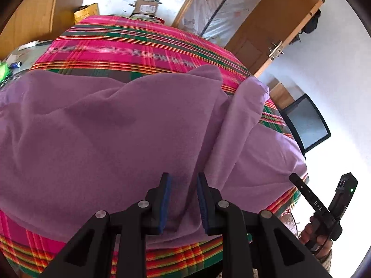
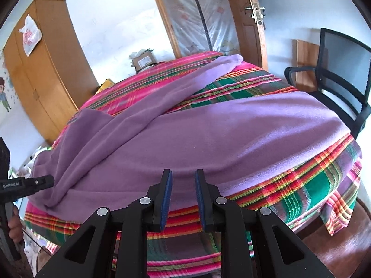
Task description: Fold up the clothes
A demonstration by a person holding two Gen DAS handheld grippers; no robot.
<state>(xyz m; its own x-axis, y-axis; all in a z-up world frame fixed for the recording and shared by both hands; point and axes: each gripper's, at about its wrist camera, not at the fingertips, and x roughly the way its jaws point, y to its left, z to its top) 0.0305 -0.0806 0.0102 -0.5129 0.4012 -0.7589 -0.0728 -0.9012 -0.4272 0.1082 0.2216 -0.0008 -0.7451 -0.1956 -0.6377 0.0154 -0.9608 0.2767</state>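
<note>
A purple fleece garment (image 1: 116, 134) lies spread on a table covered by a pink, green and red plaid cloth (image 1: 129, 44). One sleeve runs away toward the far edge (image 2: 185, 85). My left gripper (image 1: 184, 180) is open and empty, hovering over the garment's near part. My right gripper (image 2: 183, 176) is open and empty just above the garment's near hem (image 2: 231, 185). The right gripper also shows in the left wrist view (image 1: 324, 199), off the table's right corner. The left gripper shows at the left edge of the right wrist view (image 2: 25, 185).
A black mesh chair (image 2: 343, 78) stands to the right of the table. A wooden door (image 2: 250, 20) and a plastic-covered doorway are behind. A wooden wardrobe (image 2: 41, 69) stands at the left. Cardboard boxes (image 1: 146, 8) sit beyond the far edge.
</note>
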